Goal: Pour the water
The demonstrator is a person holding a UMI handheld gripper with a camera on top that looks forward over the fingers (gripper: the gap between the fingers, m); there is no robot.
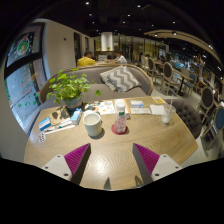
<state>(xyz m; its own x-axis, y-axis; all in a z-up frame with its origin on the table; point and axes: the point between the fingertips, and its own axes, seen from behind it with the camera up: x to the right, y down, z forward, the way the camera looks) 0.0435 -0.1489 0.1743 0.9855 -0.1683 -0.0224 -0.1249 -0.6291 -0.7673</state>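
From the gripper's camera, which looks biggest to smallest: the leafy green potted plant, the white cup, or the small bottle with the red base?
1. Leafy green potted plant, clearly the largest.
2. White cup.
3. Small bottle with the red base, slimmer than the cup.

The plant stands farther away, so it is truly bigger. The gripper is open, short of them all.

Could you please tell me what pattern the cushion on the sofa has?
A zigzag chevron pattern on the cushion, seen in the gripper view.

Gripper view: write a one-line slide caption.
Open gripper hovers over wooden table, white mug and small bottle beyond the jaws, potted plant behind.
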